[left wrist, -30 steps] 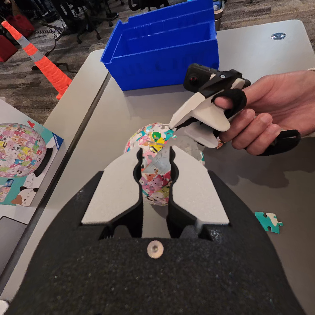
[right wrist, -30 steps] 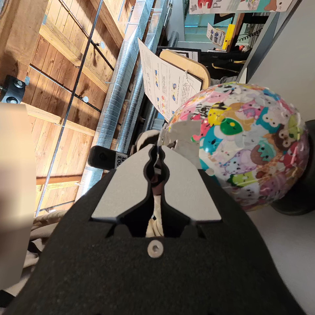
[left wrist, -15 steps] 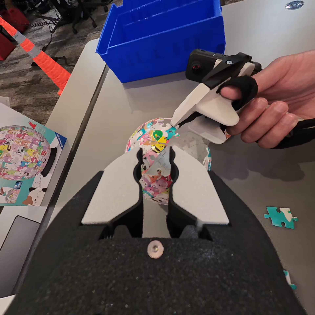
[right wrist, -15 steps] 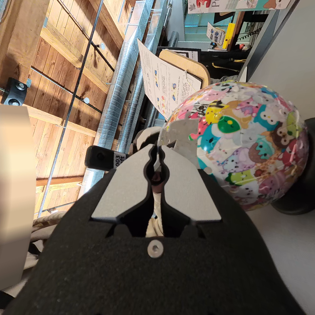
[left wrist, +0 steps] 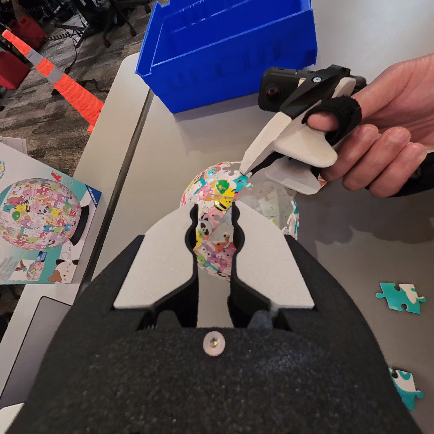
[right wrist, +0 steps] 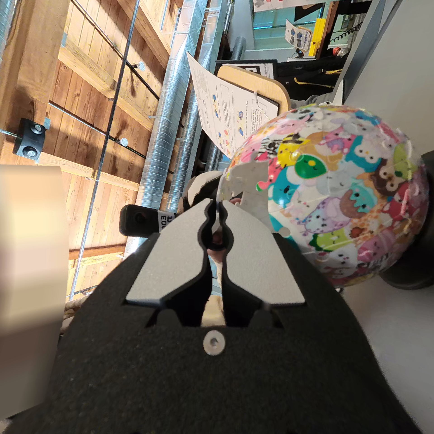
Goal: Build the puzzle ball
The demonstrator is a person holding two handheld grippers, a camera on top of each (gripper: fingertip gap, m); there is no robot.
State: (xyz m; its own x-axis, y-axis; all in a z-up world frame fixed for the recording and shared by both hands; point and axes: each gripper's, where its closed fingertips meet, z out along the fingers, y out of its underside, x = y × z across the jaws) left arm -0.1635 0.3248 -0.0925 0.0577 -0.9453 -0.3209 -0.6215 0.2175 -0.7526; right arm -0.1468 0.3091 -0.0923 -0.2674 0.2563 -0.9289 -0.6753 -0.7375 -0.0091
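Observation:
The colourful puzzle ball (left wrist: 211, 187) stands on a black stand (right wrist: 413, 234) on the grey table. It has an open gap at the top that shows its pale inside (left wrist: 263, 199). My left gripper (left wrist: 215, 206) is open. Its tips are close against the ball's near side, and the ball shows between them. My right gripper (left wrist: 246, 172) comes in from the right, held by a hand. It is shut on a thin puzzle piece, seen edge-on between its tips in the right wrist view (right wrist: 217, 204). It holds the piece at the rim of the gap, beside the ball (right wrist: 340, 199).
A blue bin (left wrist: 230, 58) stands behind the ball. The puzzle box (left wrist: 42, 223) lies on the neighbouring table at the left, across a seam (left wrist: 122, 176). Two loose teal pieces (left wrist: 399, 298) (left wrist: 404, 387) lie at the right. An orange cone (left wrist: 65, 87) stands on the floor.
The right gripper has shifted slightly toward the ball's rim, still shut. The left view has shifted a little, with the ball still between the fingers.

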